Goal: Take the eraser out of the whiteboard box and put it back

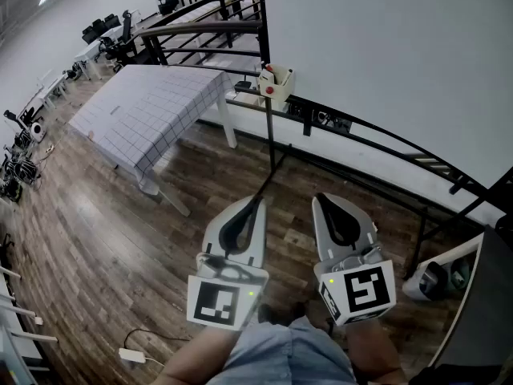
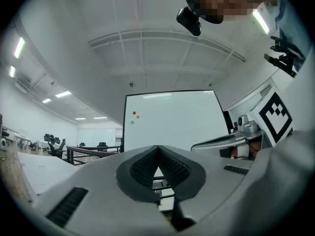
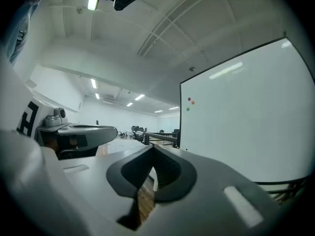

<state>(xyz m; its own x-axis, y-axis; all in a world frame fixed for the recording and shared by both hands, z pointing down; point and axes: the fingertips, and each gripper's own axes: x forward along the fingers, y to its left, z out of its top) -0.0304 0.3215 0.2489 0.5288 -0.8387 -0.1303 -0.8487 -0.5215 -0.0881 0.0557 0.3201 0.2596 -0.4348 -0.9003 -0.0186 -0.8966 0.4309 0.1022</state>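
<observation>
The small whiteboard box [image 1: 275, 81] hangs at the lower left corner of the whiteboard [image 1: 385, 54], with something red showing on it; I cannot make out the eraser itself. Both grippers hover over the wooden floor, well short of the board and pointing towards it. My left gripper [image 1: 258, 201] is shut and holds nothing. Beside it, my right gripper [image 1: 325, 199] is also shut and empty. In the left gripper view the closed left gripper [image 2: 157, 151] faces the whiteboard [image 2: 172, 122]. In the right gripper view the right gripper [image 3: 152, 149] has the whiteboard [image 3: 241, 117] to its right.
A table with a white checked cloth [image 1: 152, 107] stands left of the board, with black railings [image 1: 200, 30] behind it. The board's black stand [image 1: 417, 215] slants across the floor ahead. A cable and adapter [image 1: 132, 355] lie at the lower left; a device [image 1: 433, 279] sits at the lower right.
</observation>
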